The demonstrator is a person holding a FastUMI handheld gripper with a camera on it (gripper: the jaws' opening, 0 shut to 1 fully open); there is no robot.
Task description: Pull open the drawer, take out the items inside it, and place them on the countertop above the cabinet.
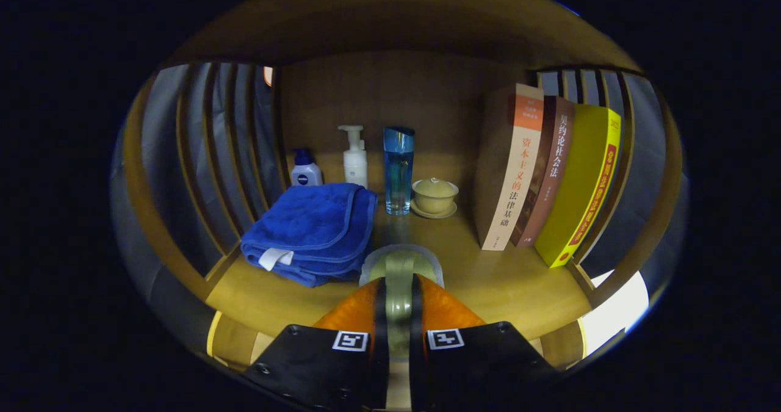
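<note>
My gripper (399, 287) is shut on a round item (399, 264) with an olive-green band and a pale rim, seen edge-on like a roll of tape. Both fingers (357, 311) press on its sides. The item hangs just above the near part of the wooden countertop (488, 284). A folded blue towel (314, 229) lies on the countertop just ahead and to the left of the fingers. The item's lower part is hidden between the fingers.
At the back of the countertop stand a small blue-capped bottle (305, 169), a white pump bottle (354, 155), a tall blue bottle (398, 169) and a lidded yellow cup on a saucer (434, 196). Three books (549, 174) lean at the right. Slatted wooden sides (213, 155) close in both ends.
</note>
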